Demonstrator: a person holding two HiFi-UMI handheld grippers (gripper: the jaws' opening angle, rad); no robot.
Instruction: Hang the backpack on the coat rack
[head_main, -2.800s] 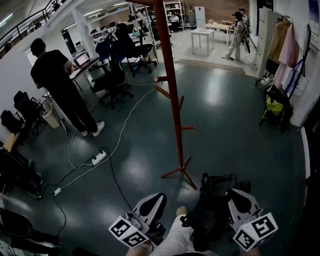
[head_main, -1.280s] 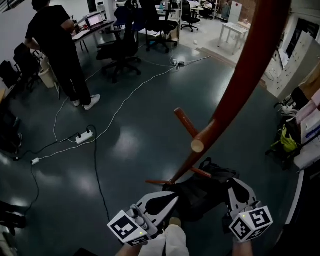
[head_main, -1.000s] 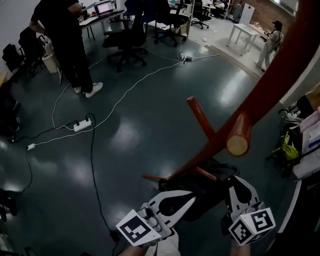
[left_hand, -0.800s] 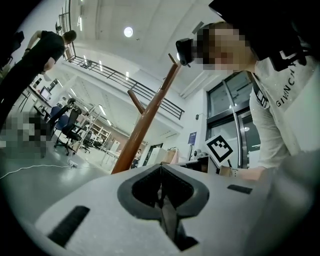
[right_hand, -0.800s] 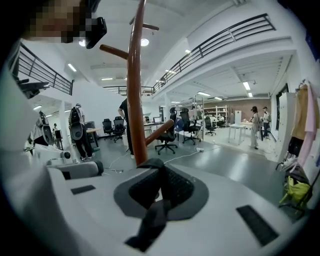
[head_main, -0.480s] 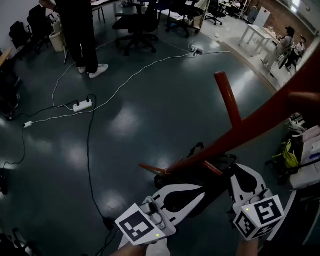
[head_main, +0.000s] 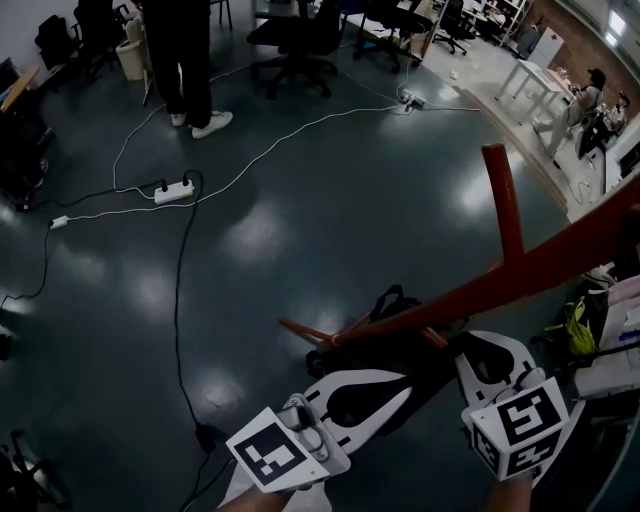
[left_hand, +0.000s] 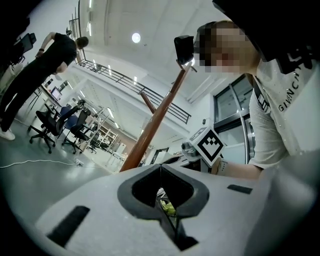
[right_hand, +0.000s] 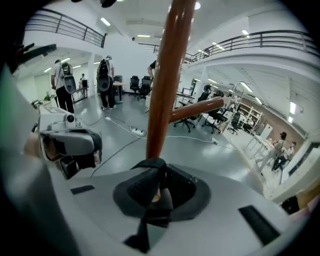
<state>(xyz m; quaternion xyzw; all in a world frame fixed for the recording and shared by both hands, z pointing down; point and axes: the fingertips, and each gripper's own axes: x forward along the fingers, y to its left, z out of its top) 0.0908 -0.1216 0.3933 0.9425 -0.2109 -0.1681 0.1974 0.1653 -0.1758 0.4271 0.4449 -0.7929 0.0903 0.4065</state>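
Presently: right gripper (right_hand: 160, 171) clamped on the black backpack's (head_main: 398, 352) strap (right_hand: 149, 165); left gripper (left_hand: 160, 169) pinched shut on a thin dark strip of it. Backpack hangs just ahead, between both. Red coat rack (head_main: 545, 264) slants across close above the right gripper.

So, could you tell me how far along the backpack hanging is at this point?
Done: the backpack is at the coat rack. In hand: the right gripper is shut on its black strap; the left gripper is shut too, on nothing I can see. Remaining: no strap is over a peg yet.
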